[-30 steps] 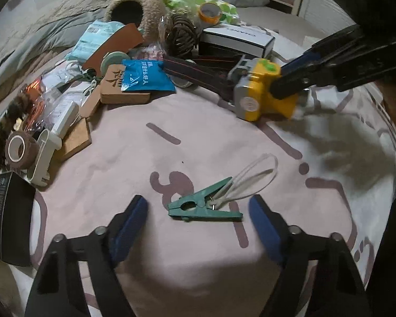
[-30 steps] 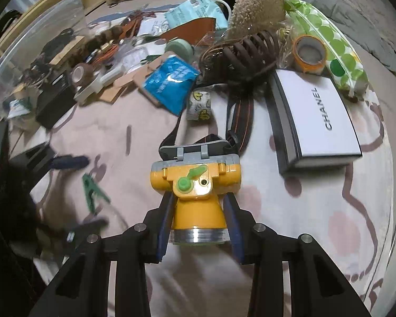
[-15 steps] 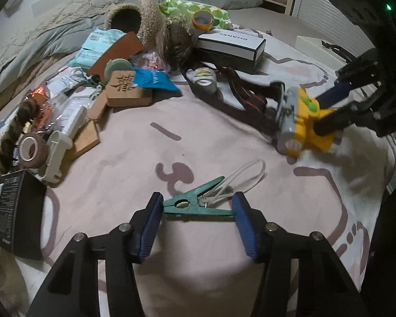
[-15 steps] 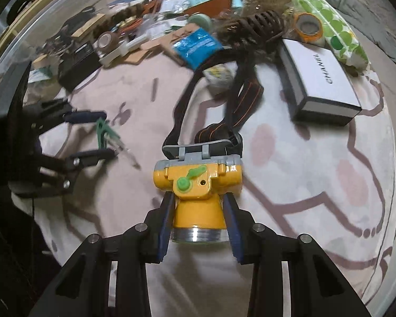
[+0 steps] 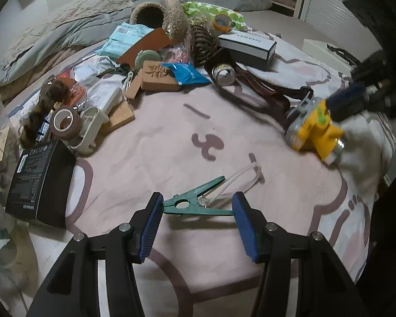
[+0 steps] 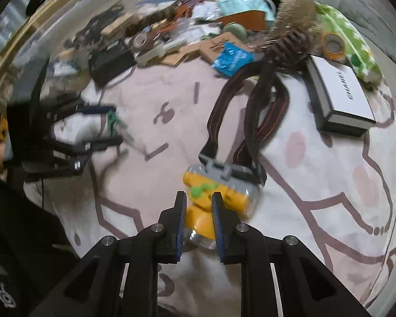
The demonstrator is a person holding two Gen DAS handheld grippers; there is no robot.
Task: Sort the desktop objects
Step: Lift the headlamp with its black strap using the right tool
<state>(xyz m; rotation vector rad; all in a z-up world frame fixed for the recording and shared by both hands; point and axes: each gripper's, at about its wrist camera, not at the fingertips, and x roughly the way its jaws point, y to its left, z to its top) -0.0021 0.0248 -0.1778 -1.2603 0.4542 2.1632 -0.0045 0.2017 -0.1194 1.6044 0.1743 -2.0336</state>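
The left gripper (image 5: 196, 207) was seen low in the frame's centre, jaws spread just wide enough to take a green clothes peg (image 5: 195, 203) lengthwise between the blue pads (image 5: 151, 227); each pad sat right at one end of the peg, though a firm pinch could not be confirmed. A white cord loop (image 5: 244, 178) was trailed from the peg toward the right. The peg was found lying on the pink patterned bedspread (image 5: 155, 158), with open cloth just beyond it.

Over at the right edge, the yellow headlamp (image 5: 312, 134) was held by the right gripper (image 6: 198, 218), jaws closed narrowly on the lamp's yellow body, its dark strap (image 6: 250, 121) strung out up the frame toward the clutter.

That clutter was heaped across the upper part of the left view: a white Chanel box (image 5: 246, 45), a blue packet (image 5: 187, 72), a roll of brown tape (image 5: 66, 122), a black box (image 5: 41, 182) at the left edge, a fuzzy slipper (image 5: 161, 17) behind. None of it was set between the left gripper and the peg.
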